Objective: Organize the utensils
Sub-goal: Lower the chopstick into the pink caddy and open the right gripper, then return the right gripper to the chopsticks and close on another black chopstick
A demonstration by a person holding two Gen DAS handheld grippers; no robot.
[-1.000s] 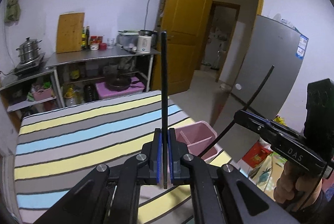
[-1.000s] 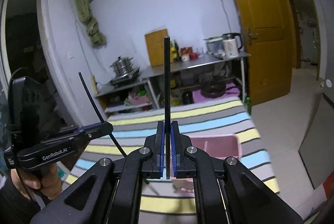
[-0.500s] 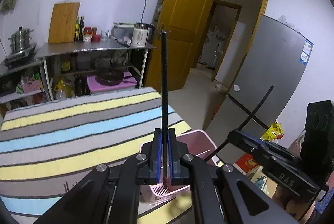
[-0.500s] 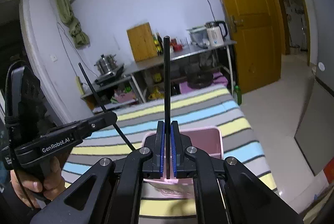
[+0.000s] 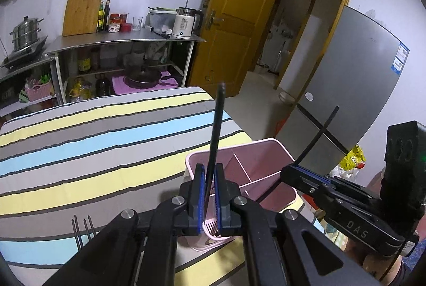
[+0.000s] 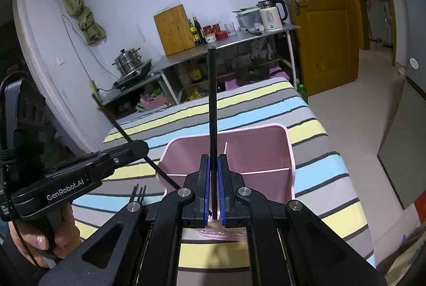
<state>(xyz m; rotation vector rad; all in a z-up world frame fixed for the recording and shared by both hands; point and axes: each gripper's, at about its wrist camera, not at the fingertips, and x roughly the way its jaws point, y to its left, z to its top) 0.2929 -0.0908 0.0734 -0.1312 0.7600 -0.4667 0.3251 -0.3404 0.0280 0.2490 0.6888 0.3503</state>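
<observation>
Both grippers, left (image 5: 209, 195) and right (image 6: 213, 191), were clamped on black sticks (image 5: 216, 131) above the caddy (image 6: 266, 152); a tilted stick risked snagging its divider

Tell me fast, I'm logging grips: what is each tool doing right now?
Left tool: closed on a thin black stick, above the pink caddy.
Right tool: closed on another black stick, over the same caddy.

The divided bin (image 6: 266, 150) sits on the table (image 5: 80, 147) near its edge, a fork (image 5: 82, 230) lies left of it, shelves (image 5: 125, 40) stand behind.
</observation>
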